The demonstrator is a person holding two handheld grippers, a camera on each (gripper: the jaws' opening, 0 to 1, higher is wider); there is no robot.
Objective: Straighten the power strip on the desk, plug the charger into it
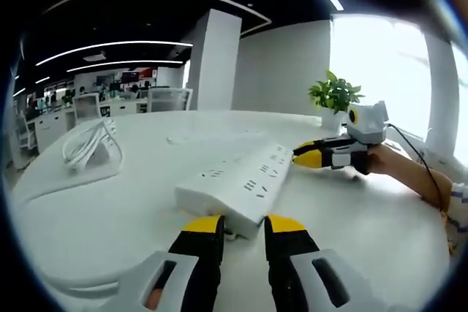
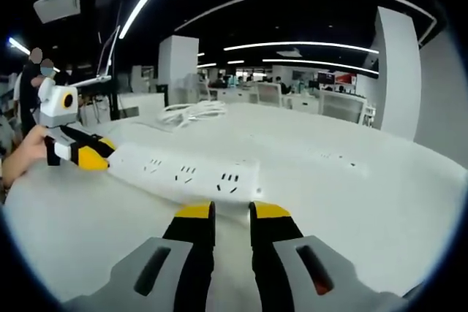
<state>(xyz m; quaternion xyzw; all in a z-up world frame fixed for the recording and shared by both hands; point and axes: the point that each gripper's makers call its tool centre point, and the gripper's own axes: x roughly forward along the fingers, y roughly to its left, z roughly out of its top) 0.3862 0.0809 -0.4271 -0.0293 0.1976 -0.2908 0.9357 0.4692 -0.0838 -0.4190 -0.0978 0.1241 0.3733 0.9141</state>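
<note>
A long white power strip (image 1: 245, 180) lies on the round white table (image 1: 110, 217), running away from my left gripper (image 1: 245, 226). That gripper's yellow-tipped jaws stand a little apart at the strip's near end, holding nothing. My right gripper (image 1: 306, 157) touches the strip's far end, with a hand behind it. In the right gripper view the power strip (image 2: 186, 173) runs leftward from my right gripper (image 2: 232, 213), whose jaws are narrowly open at its end. My left gripper (image 2: 91, 157) meets the other end. A coiled white charger cable (image 1: 88, 144) (image 2: 190, 113) lies farther off on the table.
A small potted plant (image 1: 335, 100) stands at the table's far edge near a bright window. A white pillar (image 1: 216, 60) and office desks with chairs (image 2: 270, 94) lie beyond. A person's forearm (image 1: 409, 173) reaches in from the right.
</note>
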